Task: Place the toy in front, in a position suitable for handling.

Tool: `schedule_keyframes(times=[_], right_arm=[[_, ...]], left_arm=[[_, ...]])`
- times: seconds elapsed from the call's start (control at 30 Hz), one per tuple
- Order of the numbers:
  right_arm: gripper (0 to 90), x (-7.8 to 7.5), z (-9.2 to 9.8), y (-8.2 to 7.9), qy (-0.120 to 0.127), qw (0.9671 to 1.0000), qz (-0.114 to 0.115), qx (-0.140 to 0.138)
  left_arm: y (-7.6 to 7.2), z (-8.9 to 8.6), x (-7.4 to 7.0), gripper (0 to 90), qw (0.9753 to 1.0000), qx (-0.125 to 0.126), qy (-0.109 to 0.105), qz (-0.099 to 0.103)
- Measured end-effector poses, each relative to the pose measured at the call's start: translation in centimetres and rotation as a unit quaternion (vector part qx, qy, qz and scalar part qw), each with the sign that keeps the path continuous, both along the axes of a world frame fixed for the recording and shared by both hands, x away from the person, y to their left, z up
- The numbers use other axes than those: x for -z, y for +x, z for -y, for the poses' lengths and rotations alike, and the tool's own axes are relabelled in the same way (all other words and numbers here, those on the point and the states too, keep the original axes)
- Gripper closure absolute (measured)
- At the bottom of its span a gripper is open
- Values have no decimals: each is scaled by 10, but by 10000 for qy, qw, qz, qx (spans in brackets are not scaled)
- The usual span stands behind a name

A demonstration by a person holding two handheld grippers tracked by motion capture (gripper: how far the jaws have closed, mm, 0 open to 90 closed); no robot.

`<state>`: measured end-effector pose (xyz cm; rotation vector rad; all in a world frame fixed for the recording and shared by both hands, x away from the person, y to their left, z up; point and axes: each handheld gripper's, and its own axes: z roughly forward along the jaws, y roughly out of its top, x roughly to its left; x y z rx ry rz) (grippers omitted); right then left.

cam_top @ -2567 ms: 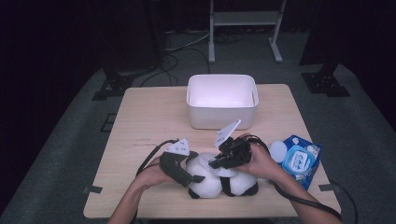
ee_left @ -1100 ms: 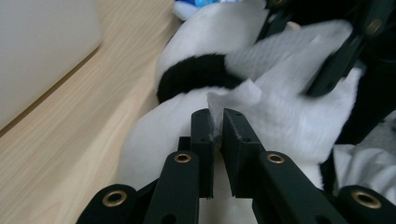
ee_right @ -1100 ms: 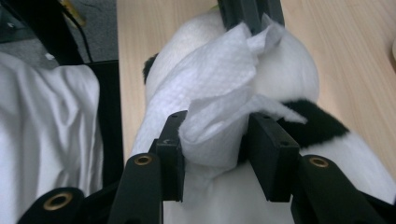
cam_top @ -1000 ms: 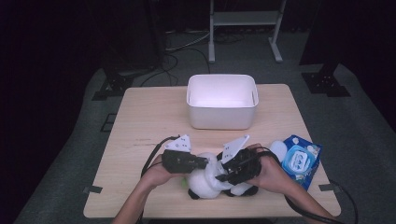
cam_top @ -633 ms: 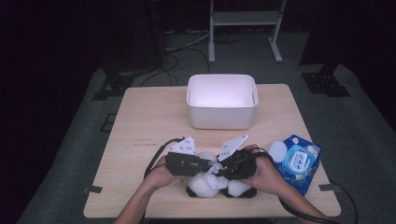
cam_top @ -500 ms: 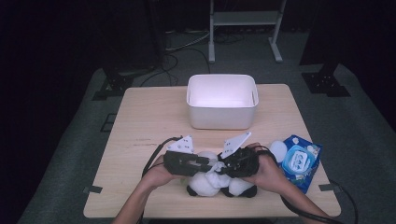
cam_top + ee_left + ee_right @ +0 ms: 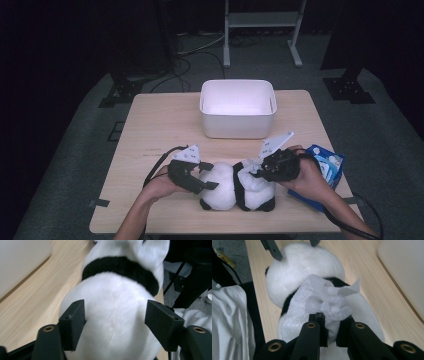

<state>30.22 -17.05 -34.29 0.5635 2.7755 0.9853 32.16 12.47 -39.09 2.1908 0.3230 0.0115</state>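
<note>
A black-and-white plush panda (image 7: 232,189) lies on its side near the front edge of the wooden table (image 7: 160,130). My left gripper (image 7: 206,176) grips the white rounded end, its pads (image 7: 73,325) pressed into the fur of the panda (image 7: 117,302) on both sides. My right gripper (image 7: 253,173) is shut on a crumpled white wipe (image 7: 329,300) that rests on the panda (image 7: 299,267) by its black band. In the right gripper view the jaws of my right gripper (image 7: 329,317) pinch the wad's lower edge.
A white rectangular bin (image 7: 238,107) stands at the middle back of the table. A blue pack of wipes (image 7: 327,167) lies at the right edge beside the person's right hand. Cables trail from both grippers toward the front edge.
The right gripper has slid right across the panda with the wipe, and the left gripper has shifted slightly left, so more of the panda shows between them.
</note>
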Motion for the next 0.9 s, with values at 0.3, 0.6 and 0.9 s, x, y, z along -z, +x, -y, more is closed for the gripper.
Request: schedule_keyframes(times=[0.3, 0.6, 0.9], right_arm=[[828, 1, 34, -2, 16, 9991, -85, 420], [828, 16, 63, 2, -16, 9962, -312, 808], [829, 6, 52, 17, 172, 9963, -339, 765]], left_arm=[[1, -8, 9, 205, 9999, -30, 135, -104], [2, -16, 16, 173, 9994, -53, 212, -279], [3, -16, 17, 173, 9994, -29, 176, -284]])
